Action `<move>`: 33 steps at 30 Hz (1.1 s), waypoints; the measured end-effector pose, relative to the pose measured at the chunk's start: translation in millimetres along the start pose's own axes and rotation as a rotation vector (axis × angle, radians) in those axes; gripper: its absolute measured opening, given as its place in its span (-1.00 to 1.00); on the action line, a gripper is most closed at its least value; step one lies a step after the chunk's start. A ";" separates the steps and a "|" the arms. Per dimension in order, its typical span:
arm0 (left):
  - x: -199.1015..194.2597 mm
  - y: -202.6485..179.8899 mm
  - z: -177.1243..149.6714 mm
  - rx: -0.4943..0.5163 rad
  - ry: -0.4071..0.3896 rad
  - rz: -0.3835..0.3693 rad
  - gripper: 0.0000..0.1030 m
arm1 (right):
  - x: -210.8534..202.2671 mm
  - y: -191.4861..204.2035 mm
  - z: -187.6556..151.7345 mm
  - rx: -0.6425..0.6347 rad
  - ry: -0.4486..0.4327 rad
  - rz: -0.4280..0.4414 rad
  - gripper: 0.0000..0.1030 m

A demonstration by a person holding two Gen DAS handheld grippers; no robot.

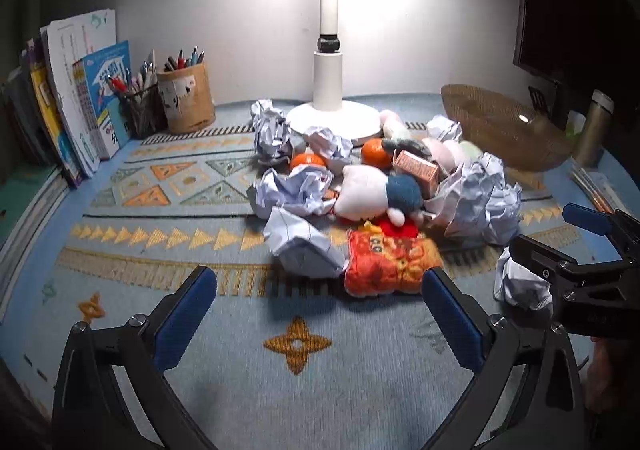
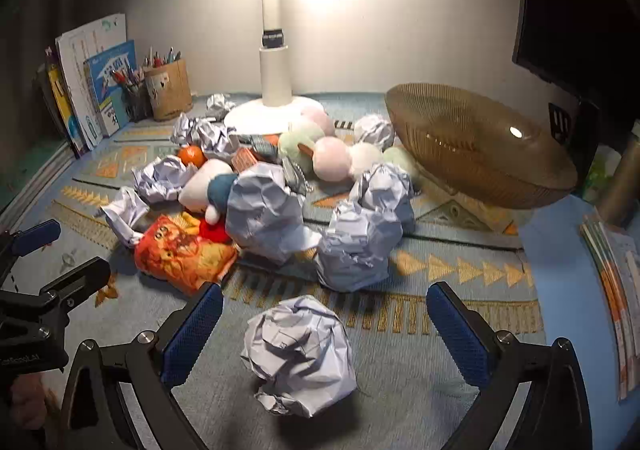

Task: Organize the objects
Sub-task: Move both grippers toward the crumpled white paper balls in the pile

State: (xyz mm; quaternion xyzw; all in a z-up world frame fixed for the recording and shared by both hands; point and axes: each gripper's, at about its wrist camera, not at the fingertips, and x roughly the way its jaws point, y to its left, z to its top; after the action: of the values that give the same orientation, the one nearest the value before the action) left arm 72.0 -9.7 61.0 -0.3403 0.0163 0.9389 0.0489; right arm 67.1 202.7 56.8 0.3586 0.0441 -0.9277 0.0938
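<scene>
A heap lies mid-mat in front of the lamp: several crumpled paper balls (image 1: 294, 190), an orange snack bag (image 1: 386, 264) (image 2: 182, 252), a white and blue plush toy (image 1: 374, 196) (image 2: 212, 186), tangerines (image 1: 375, 152), a small carton (image 1: 416, 168) and pastel plush balls (image 2: 332, 158). My left gripper (image 1: 320, 286) is open over bare mat just short of the snack bag. My right gripper (image 2: 326, 310) is open too, with a loose paper ball (image 2: 298, 356) lying on the mat between its fingers, untouched. The right gripper (image 1: 560, 246) also shows in the left view.
A white lamp base (image 1: 332, 116) stands behind the heap. A woven basket (image 2: 480, 152) lies tilted at back right. Books (image 1: 80, 90) and pen holders (image 1: 186, 98) line the back left. A dark monitor (image 2: 580, 10) and a flask (image 1: 596, 130) stand right.
</scene>
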 end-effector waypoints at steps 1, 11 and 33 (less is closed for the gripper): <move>0.6 -1.4 3.7 0.001 -0.031 -0.007 0.99 | -7.1 -0.1 4.1 0.008 -0.039 0.018 0.98; 32.4 -7.3 -4.1 -0.057 -0.072 0.022 0.99 | 11.9 -8.0 5.7 0.086 -0.079 -0.039 0.98; 35.1 -7.5 -4.8 -0.059 -0.022 -0.007 0.99 | 12.1 -15.7 1.8 0.120 -0.051 -0.009 0.98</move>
State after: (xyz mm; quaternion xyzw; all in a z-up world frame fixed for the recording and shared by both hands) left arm 49.0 0.3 34.8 -0.3312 -0.0130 0.9425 0.0423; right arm 53.9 216.1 50.2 0.3396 -0.0124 -0.9379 0.0691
